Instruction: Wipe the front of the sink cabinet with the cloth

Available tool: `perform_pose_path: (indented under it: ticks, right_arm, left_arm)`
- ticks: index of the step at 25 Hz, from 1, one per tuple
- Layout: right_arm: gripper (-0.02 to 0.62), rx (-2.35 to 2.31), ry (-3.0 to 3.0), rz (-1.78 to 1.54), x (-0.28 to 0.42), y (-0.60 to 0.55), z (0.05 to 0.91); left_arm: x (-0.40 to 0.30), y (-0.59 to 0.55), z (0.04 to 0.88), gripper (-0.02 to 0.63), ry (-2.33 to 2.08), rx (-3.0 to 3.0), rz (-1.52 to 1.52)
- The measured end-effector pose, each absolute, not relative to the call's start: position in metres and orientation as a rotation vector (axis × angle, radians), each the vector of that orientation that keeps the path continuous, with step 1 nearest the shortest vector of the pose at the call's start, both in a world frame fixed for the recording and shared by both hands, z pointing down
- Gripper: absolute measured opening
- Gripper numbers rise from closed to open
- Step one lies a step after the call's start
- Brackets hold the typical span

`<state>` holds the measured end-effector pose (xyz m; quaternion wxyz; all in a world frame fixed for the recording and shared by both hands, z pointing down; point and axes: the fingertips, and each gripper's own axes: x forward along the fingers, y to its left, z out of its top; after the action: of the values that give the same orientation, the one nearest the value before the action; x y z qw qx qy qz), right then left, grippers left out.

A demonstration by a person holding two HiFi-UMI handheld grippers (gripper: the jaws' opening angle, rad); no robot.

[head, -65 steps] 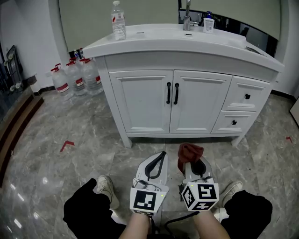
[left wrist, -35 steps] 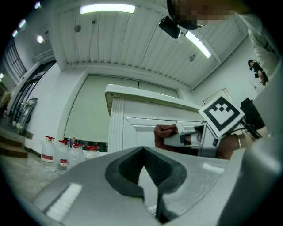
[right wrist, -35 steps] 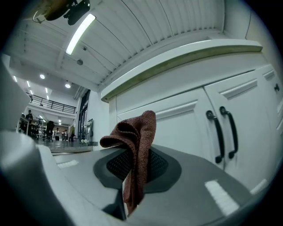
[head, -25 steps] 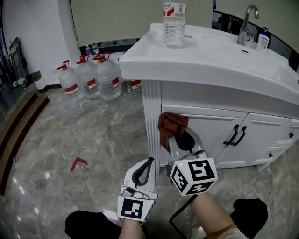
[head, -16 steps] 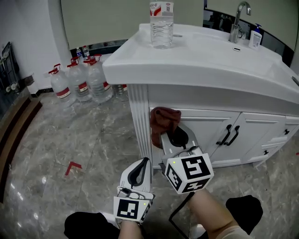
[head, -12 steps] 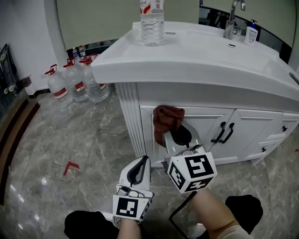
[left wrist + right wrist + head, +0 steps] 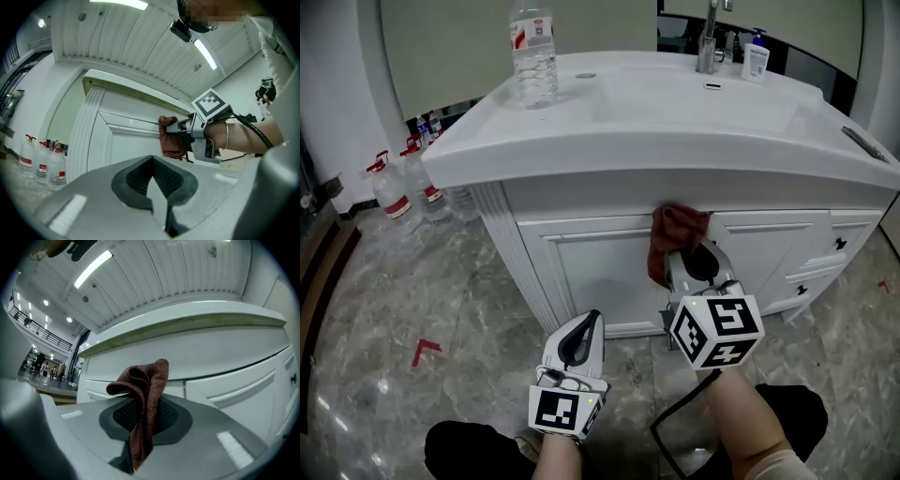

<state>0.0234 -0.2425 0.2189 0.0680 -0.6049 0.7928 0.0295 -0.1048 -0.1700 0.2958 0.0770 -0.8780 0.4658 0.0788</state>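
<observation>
Up against the top rail of the white panelled sink cabinet [image 7: 581,272], just under the lip of the glossy countertop [image 7: 609,131], is the cloth [image 7: 673,234]. It's a rust-brown nubby rag, all bunched and folded. The right gripper [image 7: 694,262] has its jaws clamped on it, with a loose end drooping down. The left gripper [image 7: 586,323] hangs low over the grey marble floor [image 7: 384,309], jaws pressed together with nothing in them. A ribbed clear plastic water bottle [image 7: 532,56] stands on the counter.
</observation>
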Motion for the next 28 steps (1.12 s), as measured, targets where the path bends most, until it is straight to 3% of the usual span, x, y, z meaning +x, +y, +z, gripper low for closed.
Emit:
perform_pose_path:
  ticks: [5, 11, 22, 28]
  right_arm:
    - [0.081, -1.912, 2.331, 0.049, 0.065, -0.241, 0.223]
    - [0.081, -1.927, 2.318, 0.035, 0.053, -0.234, 0.227]
    - [0.081, -1.571, 2.65, -0.056, -0.128, -0.242, 0.281]
    - [0.081, -1.478, 2.694, -0.098, -0.182, -0.257, 0.294]
  left_arm:
    - [-0.093, -0.168, 0.295, 0.0, 1.367, -2.654, 0.23]
    - [-0.108, -0.165, 0.306, 0.0, 1.408, -2.671, 0.236]
    - [-0.196, -0.171, 0.316, 0.0, 1.625, -2.551, 0.207]
    - [-0.244, -0.178, 0.325, 0.0, 1.731, -2.487, 0.185]
